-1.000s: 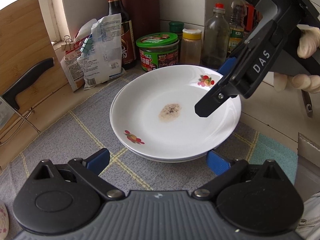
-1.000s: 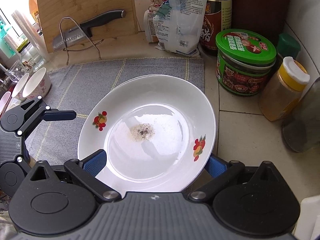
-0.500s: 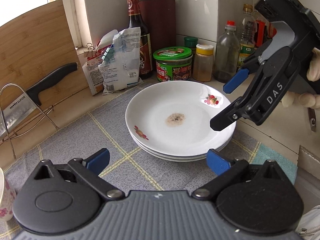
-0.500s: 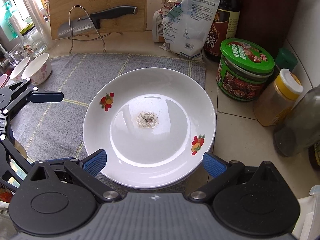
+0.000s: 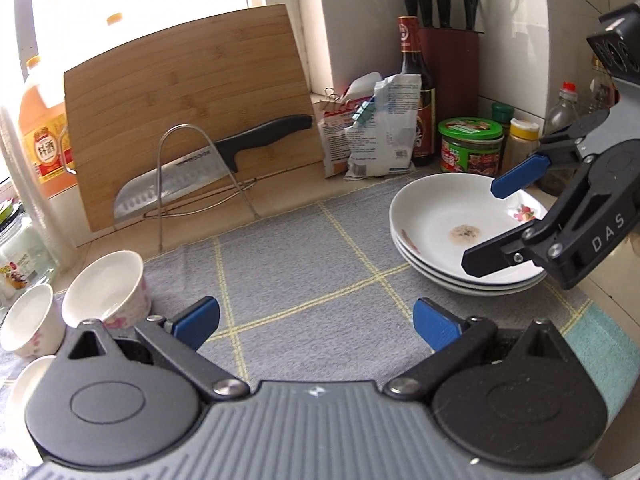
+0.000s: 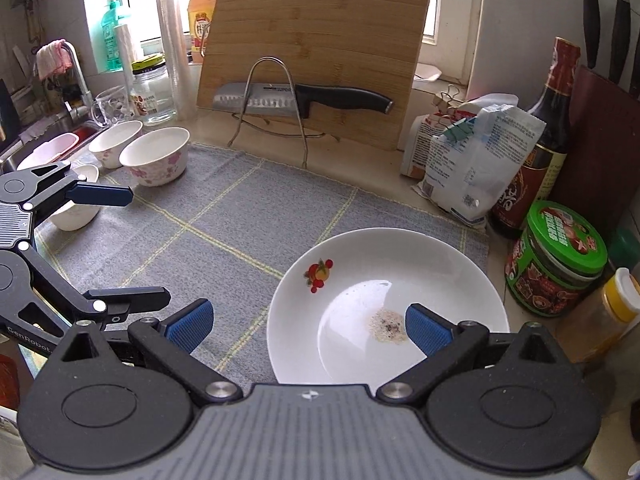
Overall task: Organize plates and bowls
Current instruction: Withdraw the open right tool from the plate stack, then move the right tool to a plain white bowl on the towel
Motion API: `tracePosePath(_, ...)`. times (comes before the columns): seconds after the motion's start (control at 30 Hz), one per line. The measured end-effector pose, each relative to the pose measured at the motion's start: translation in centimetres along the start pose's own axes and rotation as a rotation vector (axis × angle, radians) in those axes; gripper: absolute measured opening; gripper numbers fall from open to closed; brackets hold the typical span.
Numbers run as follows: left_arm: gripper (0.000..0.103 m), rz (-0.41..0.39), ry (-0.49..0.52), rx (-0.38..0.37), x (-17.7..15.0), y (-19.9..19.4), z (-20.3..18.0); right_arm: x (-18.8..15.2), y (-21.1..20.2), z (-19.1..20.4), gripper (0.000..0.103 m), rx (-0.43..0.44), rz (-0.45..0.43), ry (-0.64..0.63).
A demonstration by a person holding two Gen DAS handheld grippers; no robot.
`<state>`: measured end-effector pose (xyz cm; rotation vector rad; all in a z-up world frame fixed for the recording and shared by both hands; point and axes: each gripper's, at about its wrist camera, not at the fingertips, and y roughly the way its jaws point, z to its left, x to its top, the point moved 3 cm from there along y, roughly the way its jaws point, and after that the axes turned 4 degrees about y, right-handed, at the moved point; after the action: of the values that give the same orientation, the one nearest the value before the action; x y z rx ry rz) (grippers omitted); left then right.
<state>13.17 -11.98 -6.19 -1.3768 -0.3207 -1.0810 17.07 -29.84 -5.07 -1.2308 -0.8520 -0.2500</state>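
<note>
A stack of three white plates (image 5: 440, 224) with fruit prints sits at the right end of the grey mat (image 5: 304, 280); the top plate (image 6: 360, 280) has a brown smudge. Three white floral bowls (image 5: 108, 292) (image 6: 156, 156) stand at the mat's left end. My left gripper (image 5: 316, 320) is open and empty above the mat's middle, between bowls and plates. My right gripper (image 6: 306, 326) is open and empty, raised over the near edge of the plates; it also shows in the left wrist view (image 5: 486, 226).
A wooden cutting board (image 6: 316, 48) and a knife (image 6: 296, 98) on a wire rack stand behind the mat. Bags (image 6: 472, 164), a soy sauce bottle (image 6: 536, 160), a green-lidded jar (image 6: 556, 260) and spice bottles crowd the right. A sink (image 6: 44, 136) lies far left.
Both grippers have drawn back and up from the plate stack. The left one has swung left toward the bowls, which now come into view. The plates stayed in place.
</note>
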Motion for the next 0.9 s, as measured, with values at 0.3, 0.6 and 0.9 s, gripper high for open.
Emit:
tracePosePath(0.3, 0.102, 0.016, -0.083, 0.080, -2.5, -3.1, 3.5, -0.1, 2.5, 4.4, 0.103, 0.089, 0.000, -0.042)
tracePosePath(0.6, 0.102, 0.007, -0.139, 0.058, -4.8, -4.6, 8.3, 0.0, 4.0, 9.6, 0.103, 0.064, 0.010, -0.099)
tracePosePath(0.9, 0.102, 0.040, -0.151, 0.057, -8.0, -6.1, 15.0, 1.4, 6.8, 16.9, 0.103, 0.087, 0.053, -0.100)
